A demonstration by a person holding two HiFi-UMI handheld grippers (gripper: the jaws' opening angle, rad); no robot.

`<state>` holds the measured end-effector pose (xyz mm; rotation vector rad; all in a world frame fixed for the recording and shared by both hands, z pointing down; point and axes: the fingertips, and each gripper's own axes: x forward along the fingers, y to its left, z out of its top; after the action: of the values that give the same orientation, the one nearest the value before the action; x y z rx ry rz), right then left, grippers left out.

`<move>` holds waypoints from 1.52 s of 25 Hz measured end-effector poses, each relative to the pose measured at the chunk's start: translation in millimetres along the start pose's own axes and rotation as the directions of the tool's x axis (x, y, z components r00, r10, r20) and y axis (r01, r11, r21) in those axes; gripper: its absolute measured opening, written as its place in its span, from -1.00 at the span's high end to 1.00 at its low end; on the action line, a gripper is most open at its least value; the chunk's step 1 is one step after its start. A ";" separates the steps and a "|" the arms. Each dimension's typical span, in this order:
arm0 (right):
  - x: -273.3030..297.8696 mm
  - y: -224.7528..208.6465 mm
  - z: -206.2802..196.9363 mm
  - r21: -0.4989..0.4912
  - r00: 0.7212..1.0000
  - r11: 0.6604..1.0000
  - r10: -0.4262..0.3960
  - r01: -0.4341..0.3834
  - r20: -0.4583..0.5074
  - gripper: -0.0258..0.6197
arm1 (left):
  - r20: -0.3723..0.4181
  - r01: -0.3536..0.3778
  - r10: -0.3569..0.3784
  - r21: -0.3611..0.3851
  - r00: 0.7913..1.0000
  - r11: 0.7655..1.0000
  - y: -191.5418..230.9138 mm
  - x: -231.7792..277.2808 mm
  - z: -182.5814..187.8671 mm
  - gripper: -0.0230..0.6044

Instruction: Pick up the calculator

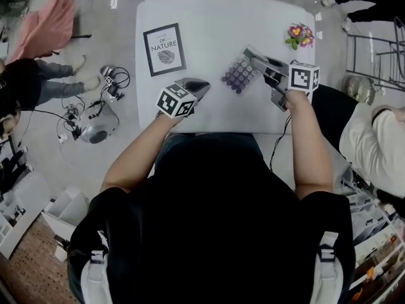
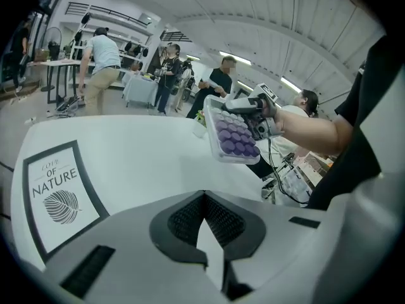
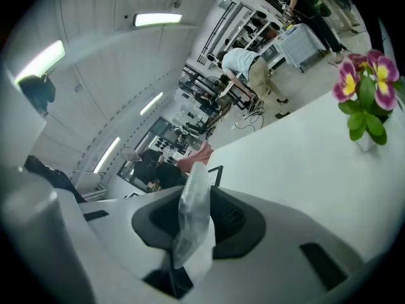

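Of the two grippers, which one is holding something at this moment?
The right gripper: its jaws grip the calculator with purple keys by one edge. The left gripper is empty, its jaws together.

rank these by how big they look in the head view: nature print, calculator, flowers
1. framed nature print
2. calculator; it is lifted off the table in the right hand-held gripper, so it sits nearer the camera and its rank is less sure
3. flowers
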<state>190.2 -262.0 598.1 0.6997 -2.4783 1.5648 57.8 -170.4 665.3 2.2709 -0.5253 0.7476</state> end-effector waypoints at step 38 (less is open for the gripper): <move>-51.6 166.5 -48.4 -0.129 0.959 0.984 -0.081 0.120 0.271 0.58 | 0.083 0.047 -0.071 0.266 0.994 0.963 -23.5 -160.1 8.3 0.87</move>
<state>154.9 -144.0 465.7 1.0550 -2.6579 1.3162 -47.0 -135.0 546.8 2.5668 -0.4175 0.7223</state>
